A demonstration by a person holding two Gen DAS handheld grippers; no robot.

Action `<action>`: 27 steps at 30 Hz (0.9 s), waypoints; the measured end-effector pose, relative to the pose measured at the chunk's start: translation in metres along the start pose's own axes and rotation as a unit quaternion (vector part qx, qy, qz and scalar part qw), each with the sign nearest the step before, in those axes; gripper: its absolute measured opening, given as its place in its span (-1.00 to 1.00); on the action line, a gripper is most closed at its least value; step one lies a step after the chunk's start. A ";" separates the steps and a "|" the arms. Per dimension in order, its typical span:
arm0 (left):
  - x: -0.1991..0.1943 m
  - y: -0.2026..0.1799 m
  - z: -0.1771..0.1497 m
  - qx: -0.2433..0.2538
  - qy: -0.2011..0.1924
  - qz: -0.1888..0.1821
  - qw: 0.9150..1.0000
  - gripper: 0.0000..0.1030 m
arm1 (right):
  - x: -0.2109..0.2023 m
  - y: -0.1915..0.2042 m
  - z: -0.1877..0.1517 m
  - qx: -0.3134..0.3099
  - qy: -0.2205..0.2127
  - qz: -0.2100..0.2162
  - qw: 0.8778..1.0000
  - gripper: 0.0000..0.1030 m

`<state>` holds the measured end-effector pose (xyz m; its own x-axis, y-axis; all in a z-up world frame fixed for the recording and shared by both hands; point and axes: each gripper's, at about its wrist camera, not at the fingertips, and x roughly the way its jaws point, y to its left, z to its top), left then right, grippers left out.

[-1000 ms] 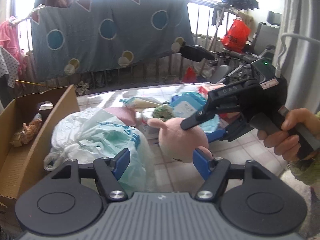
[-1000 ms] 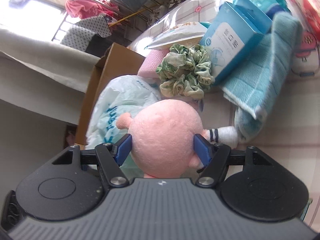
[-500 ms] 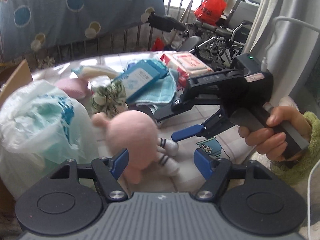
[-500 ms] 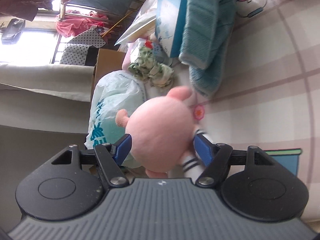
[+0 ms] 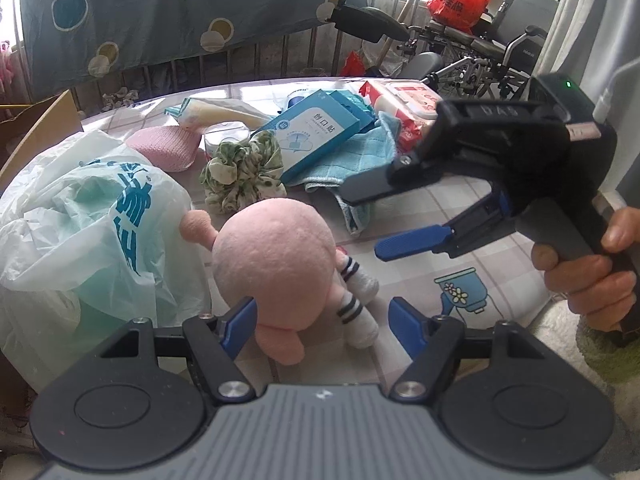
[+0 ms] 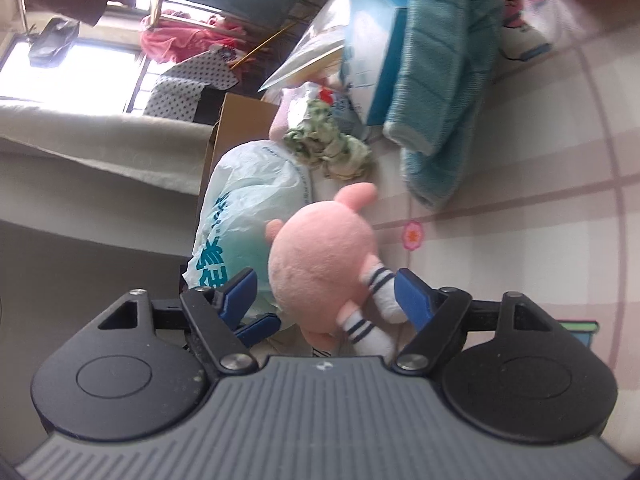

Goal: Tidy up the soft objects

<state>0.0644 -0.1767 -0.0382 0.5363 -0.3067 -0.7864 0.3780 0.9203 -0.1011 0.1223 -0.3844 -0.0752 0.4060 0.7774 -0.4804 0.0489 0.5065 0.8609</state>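
Observation:
A pink plush doll (image 5: 276,264) with striped white socks lies on the checked tablecloth (image 5: 500,256), next to a white and green plastic bag (image 5: 92,224). My left gripper (image 5: 322,324) hovers open over the doll's legs; its left pad is close to a pink foot and its right pad is clear of the socks. In the left wrist view my right gripper (image 5: 376,220) stands to the right of the doll, off it. In the right wrist view the doll (image 6: 320,256) sits between the right gripper's (image 6: 326,296) opening jaws, with a gap at the left pad.
Behind the doll lie a green scrunchie (image 5: 244,176), a blue box (image 5: 316,136) on a teal towel (image 5: 356,160), a pink knitted piece (image 5: 164,148) and a red and white pack (image 5: 404,108). A cardboard box (image 5: 44,128) stands at the left. A person's hand (image 5: 588,276) holds the right gripper.
The right gripper's pads have come off the doll's head and spread wider; the doll now lies on the table. The left gripper has dropped down over it.

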 end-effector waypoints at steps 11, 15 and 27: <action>-0.002 0.008 -0.008 -0.009 0.001 -0.012 1.000 0.43 | 0.041 0.035 0.011 -0.061 0.026 -0.055 0.996 0.74; -0.002 0.010 -0.012 -0.013 0.002 -0.017 1.000 0.43 | 0.052 0.038 0.014 -0.073 0.031 -0.079 0.994 0.78; -0.006 0.017 -0.015 -0.026 -0.009 -0.030 0.999 0.43 | 0.059 0.040 0.011 -0.077 0.034 -0.106 0.991 0.62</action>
<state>0.0566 -0.1560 -0.0446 0.5278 -0.3658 -0.7666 0.3703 0.9113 -0.1799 0.1584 -0.3228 -0.0671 0.3393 0.6678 -0.6625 -0.0154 0.7081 0.7059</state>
